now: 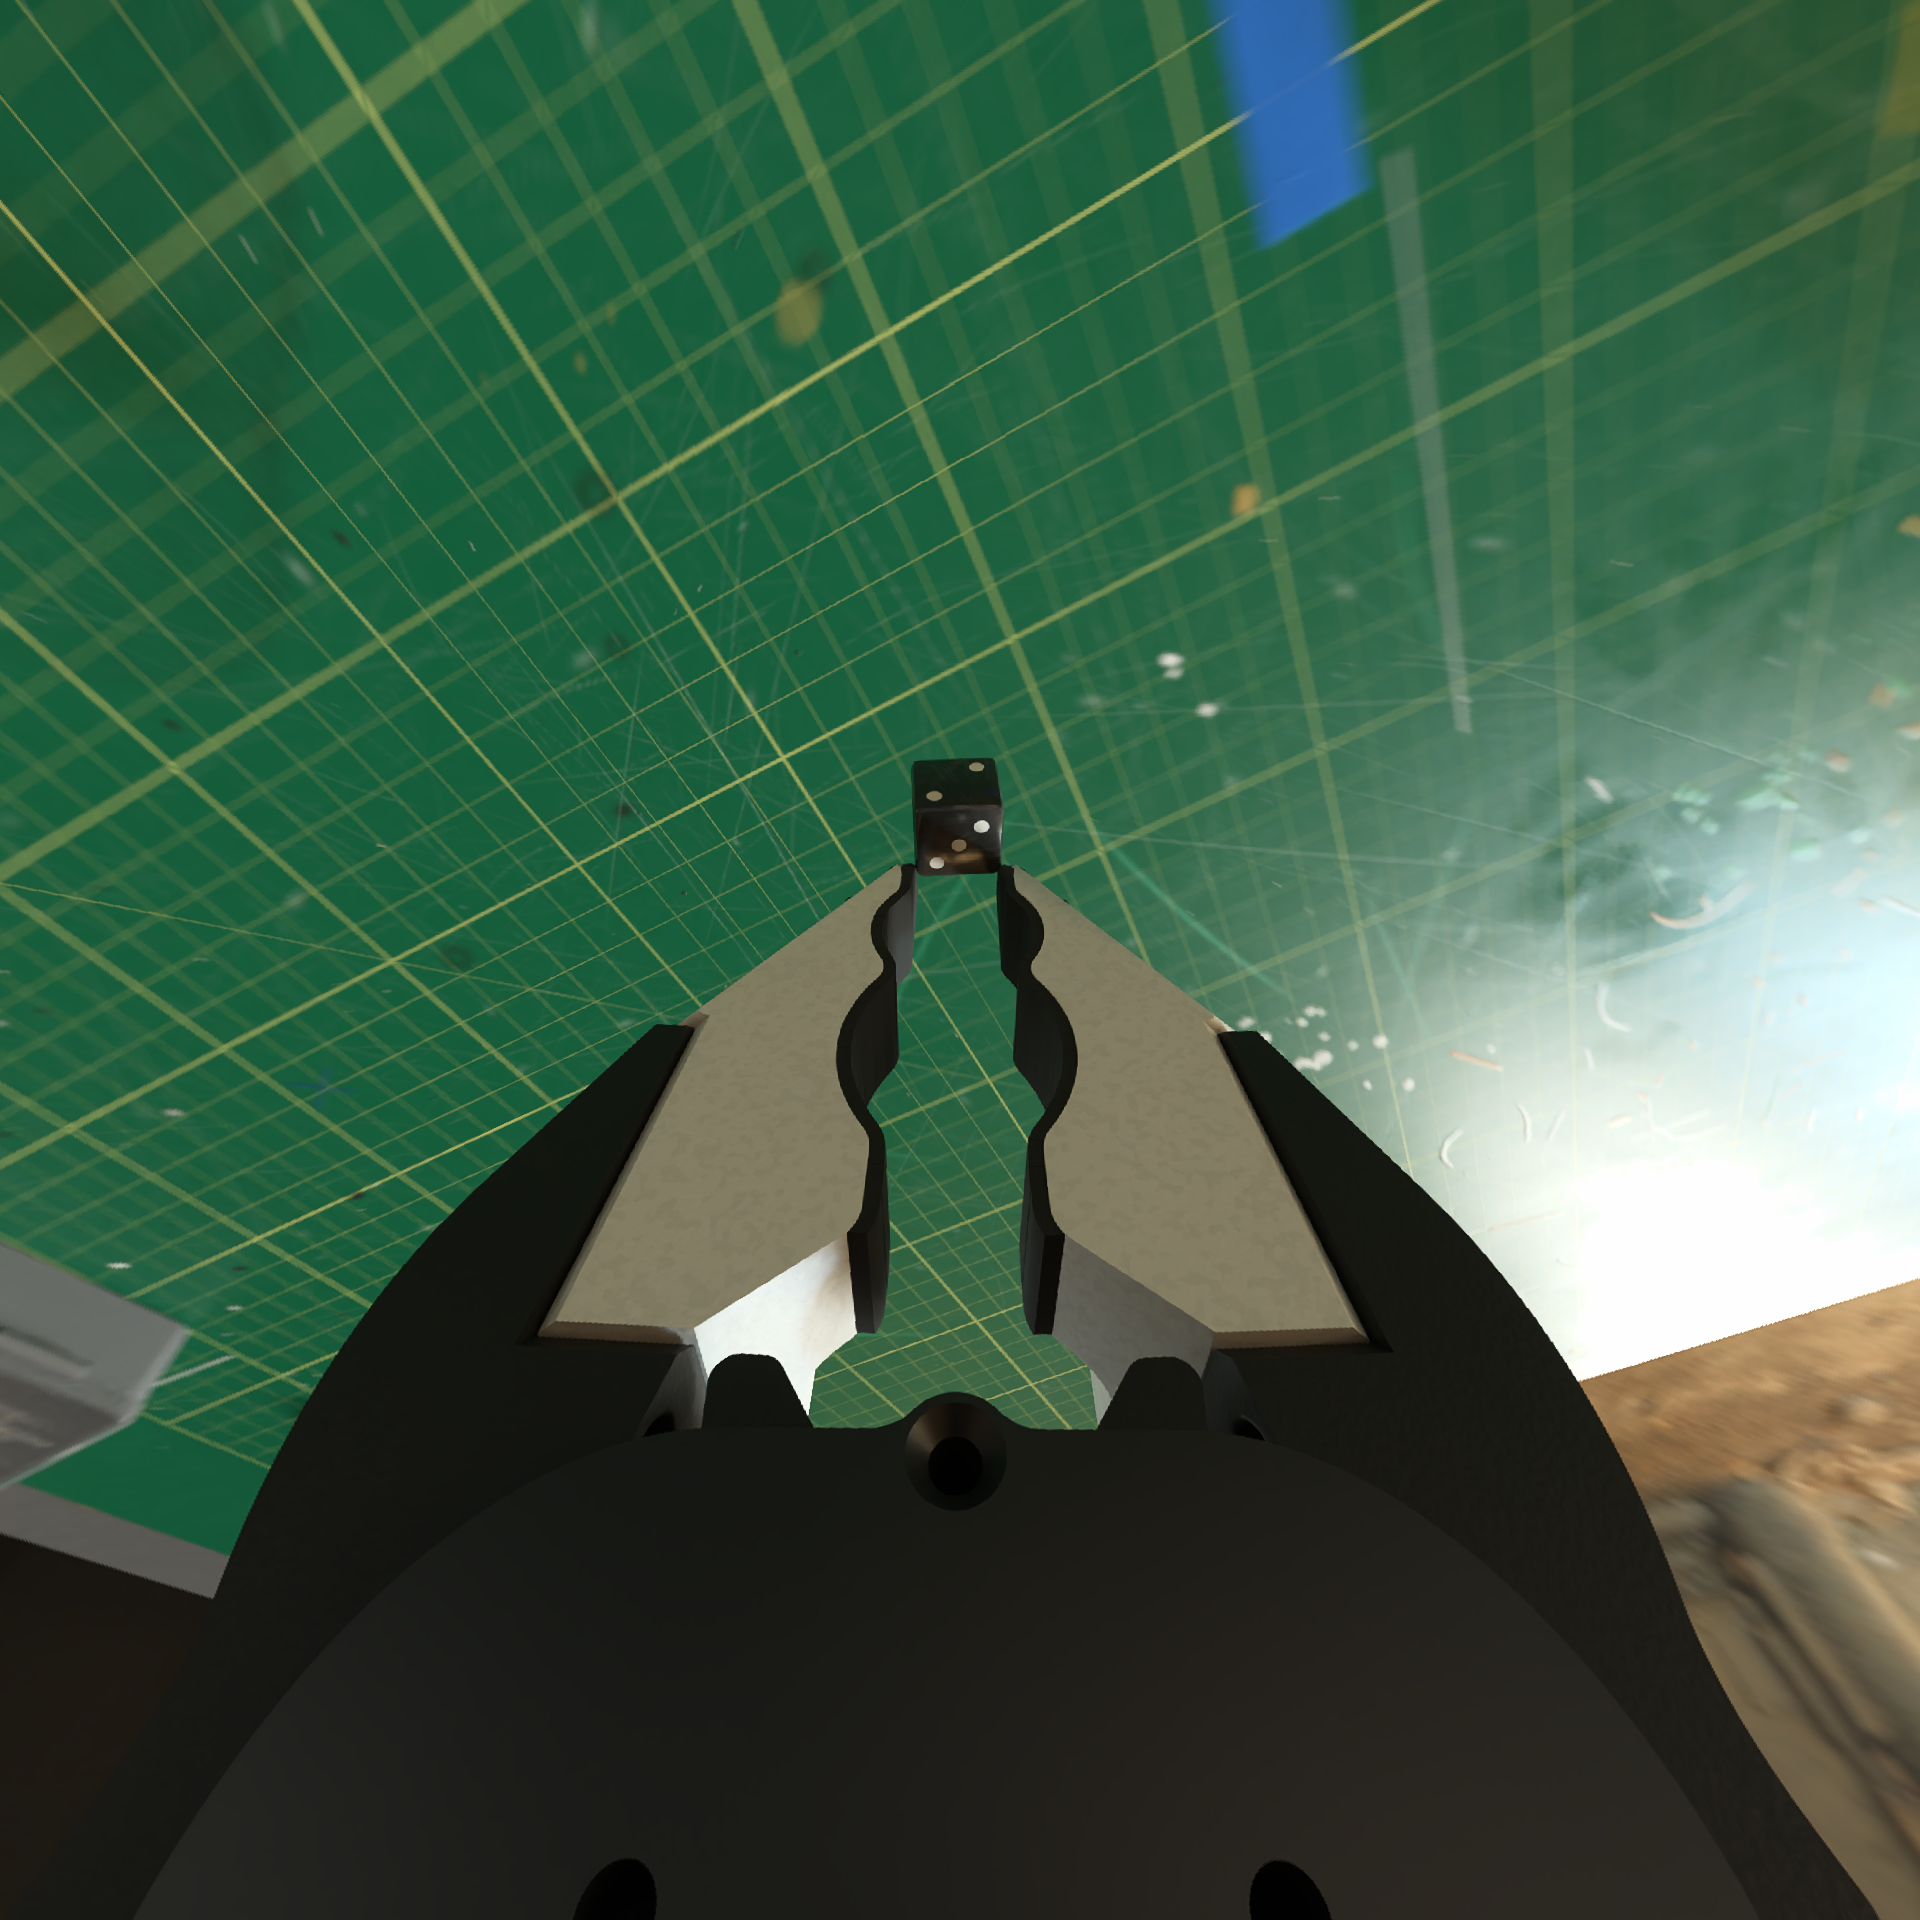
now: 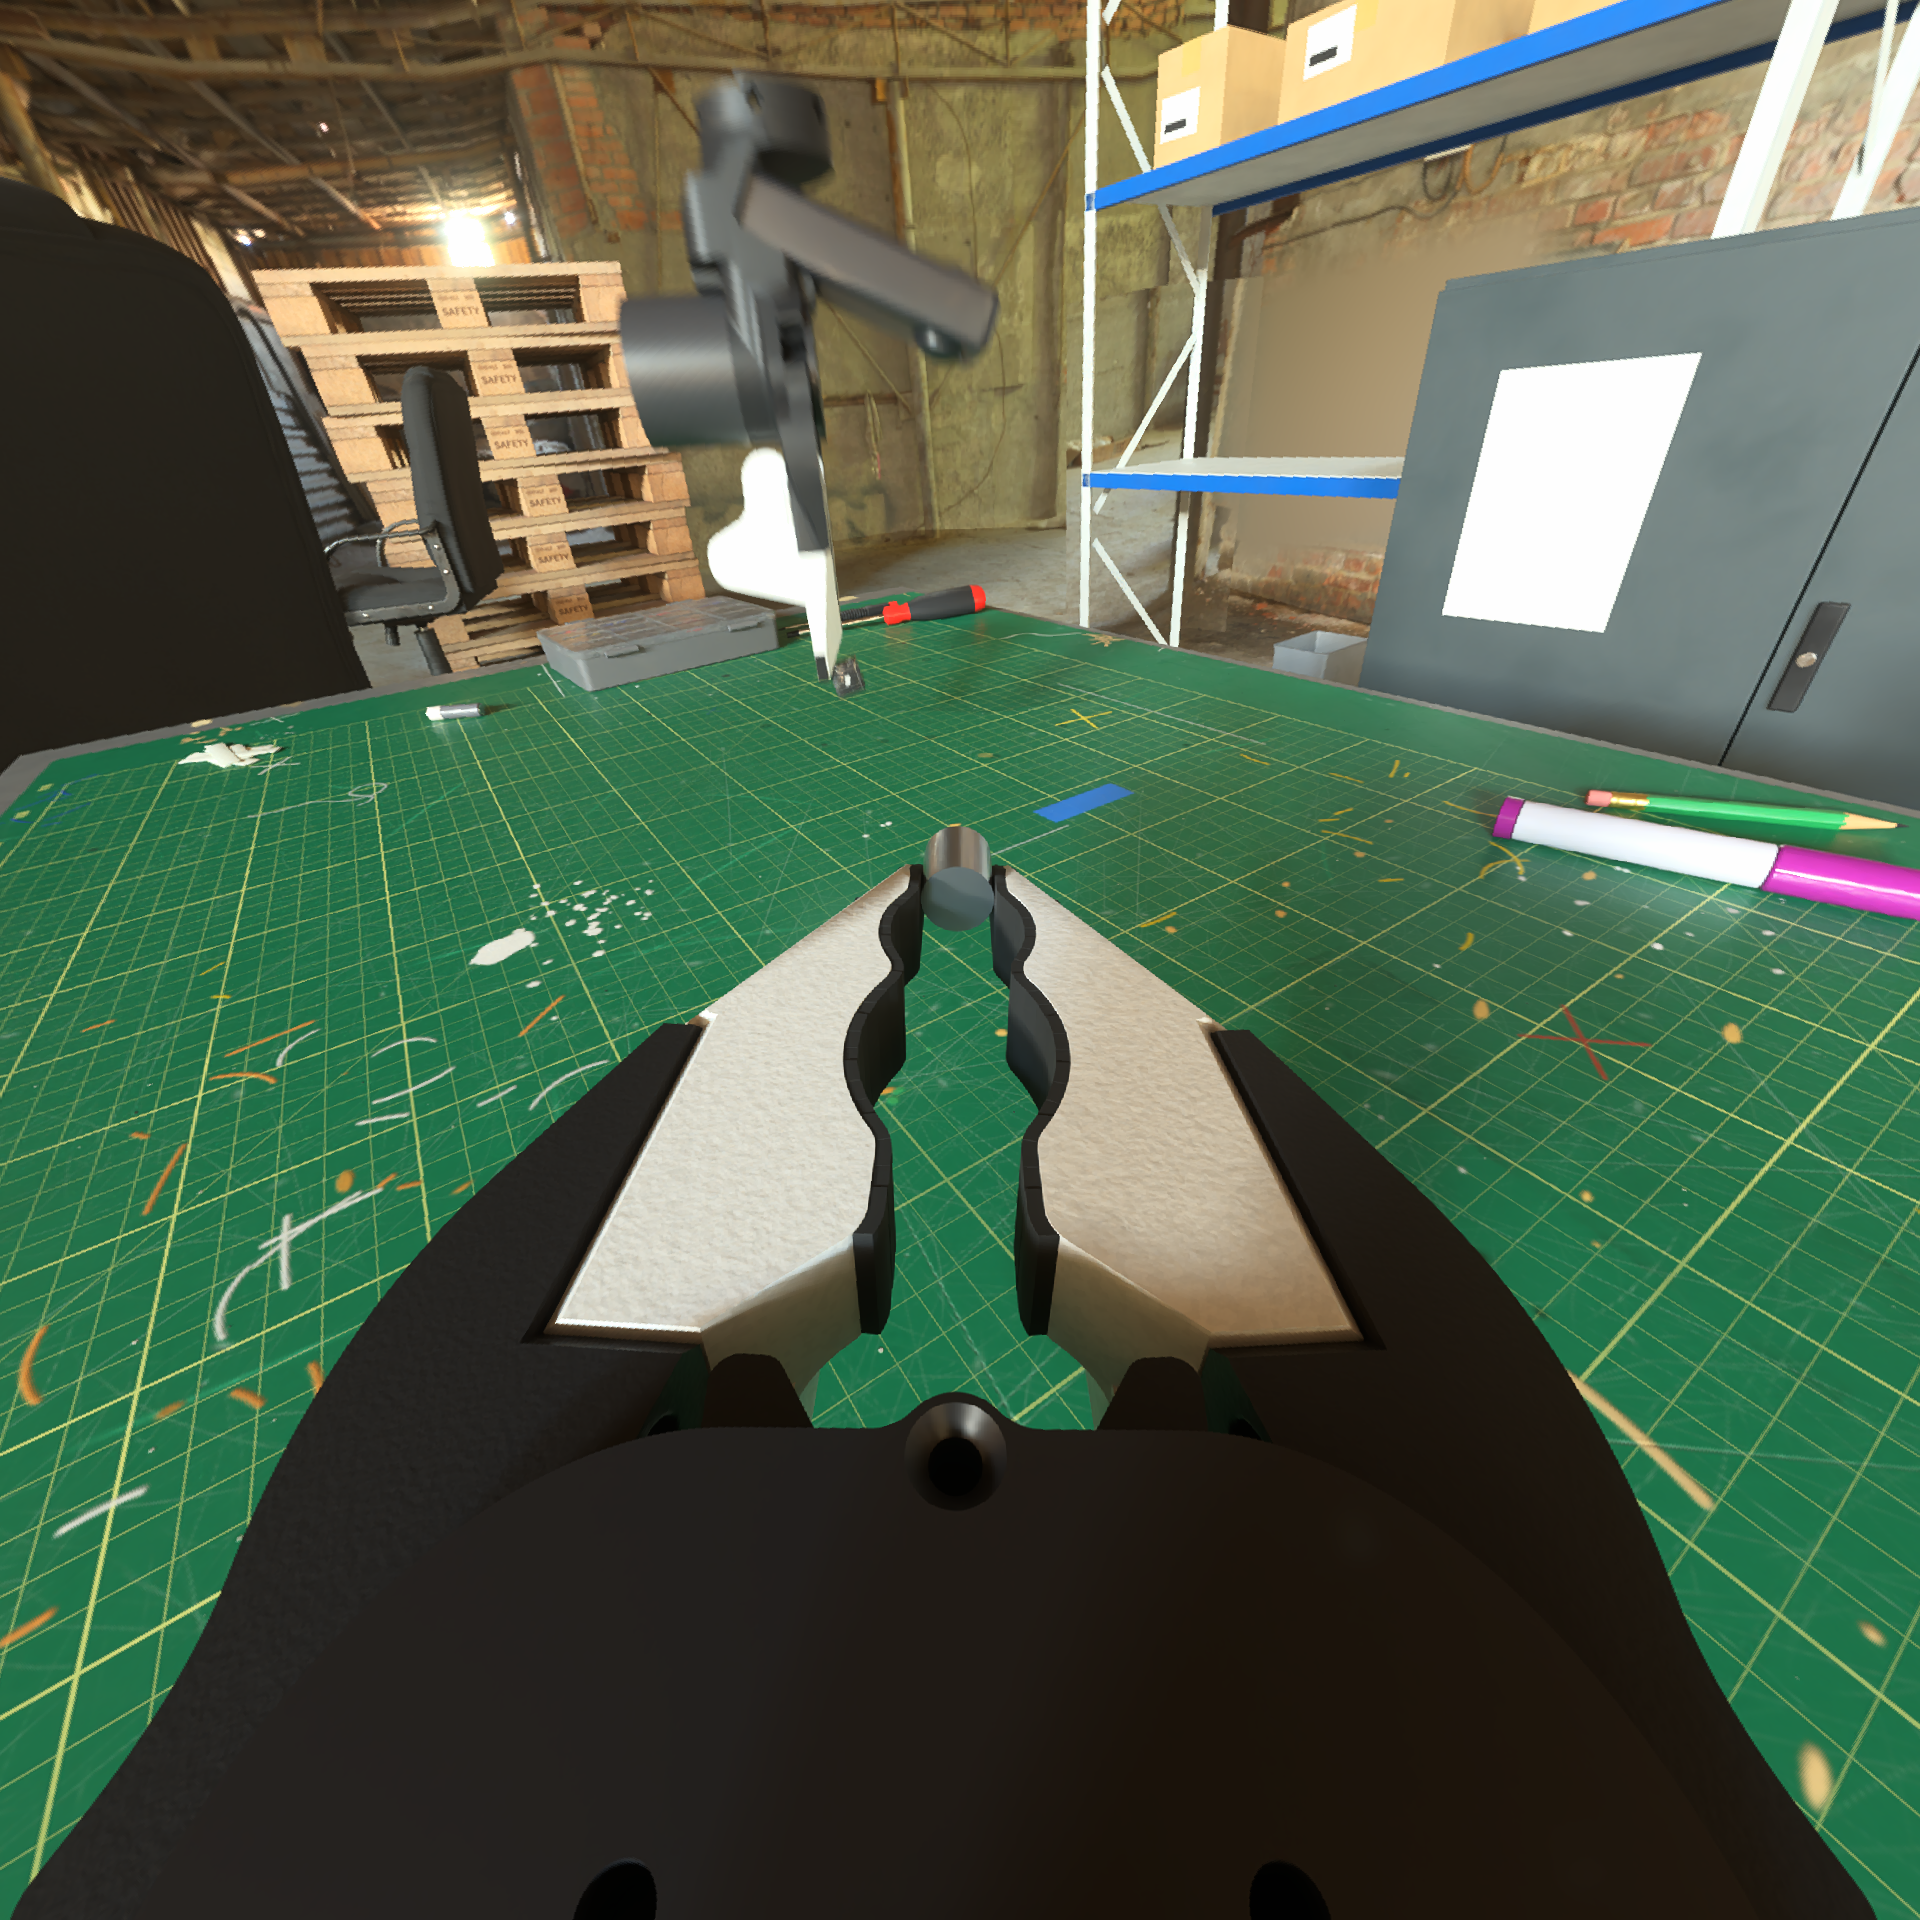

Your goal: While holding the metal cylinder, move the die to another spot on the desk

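A black die (image 1: 956, 821) with white pips sits at the very tips of my left gripper (image 1: 956, 878), whose jaws stand one die's width apart and pinch its near end, low over the green cutting mat (image 1: 520, 623). In the right wrist view the left gripper (image 2: 831, 665) is blurred and points down at the far side of the mat, with the die (image 2: 847, 677) at its tip. My right gripper (image 2: 956, 878) is shut on a short metal cylinder (image 2: 958, 896), held a little above the middle of the mat (image 2: 623, 1039).
A grey parts box (image 2: 660, 639) and a red-handled screwdriver (image 2: 930, 606) lie at the far edge. A pink-and-white marker (image 2: 1704, 857) and a green pencil (image 2: 1745, 814) lie at right. Blue tape (image 2: 1081, 802) marks the mat. A grey cabinet (image 2: 1662, 499) stands beyond the right edge.
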### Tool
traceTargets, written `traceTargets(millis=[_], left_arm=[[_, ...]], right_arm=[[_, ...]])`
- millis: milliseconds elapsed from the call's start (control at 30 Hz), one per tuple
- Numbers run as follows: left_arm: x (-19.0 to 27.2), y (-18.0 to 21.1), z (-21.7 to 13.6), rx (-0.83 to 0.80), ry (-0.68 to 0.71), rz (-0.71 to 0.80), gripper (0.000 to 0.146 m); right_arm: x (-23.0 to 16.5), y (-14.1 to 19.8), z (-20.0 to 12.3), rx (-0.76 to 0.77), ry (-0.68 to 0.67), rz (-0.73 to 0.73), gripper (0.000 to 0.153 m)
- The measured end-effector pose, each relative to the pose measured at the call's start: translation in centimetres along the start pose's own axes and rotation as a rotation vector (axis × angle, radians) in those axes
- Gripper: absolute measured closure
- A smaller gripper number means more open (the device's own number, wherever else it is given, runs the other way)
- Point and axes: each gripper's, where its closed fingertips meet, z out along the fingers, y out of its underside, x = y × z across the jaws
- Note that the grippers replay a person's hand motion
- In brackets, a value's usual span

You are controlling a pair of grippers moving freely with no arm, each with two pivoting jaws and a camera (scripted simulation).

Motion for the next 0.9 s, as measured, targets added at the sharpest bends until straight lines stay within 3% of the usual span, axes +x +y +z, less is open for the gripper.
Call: traceTargets(millis=[133,233,367,500,667,900], left_arm=[[5.4,-0.3,-6.0,0.145,-0.009,0.216,0.131],[13.0,0.4,-6.9,0.171,0.076,0.499,0.131],[21.5,1.4,-2.1,0.127,0.089,0.841,0.131],[25.6,1.3,4.2,0.064,-0.012,1.039,0.131],[28.5,1.3,7.8,0.054,0.016,1.134,0.131],[29.4,1.1,8.3,0.141,0.092,1.186,0.129]], right_arm=[[0.1,0.0,0.0,-0.003,0.001,0.01,0.141],[0.3,0.0,0.0,0.001,0.009,-0.005,0.141],[0.7,-0.7,-0.6,0.058,0.031,-0.012,0.141],[1.5,-1.2,-1.6,0.107,0.075,-0.024,0.141],[2.4,-1.5,-2.7,0.136,0.117,-0.035,0.141],[3.5,-1.6,-3.3,0.139,0.132,-0.018,0.141]])
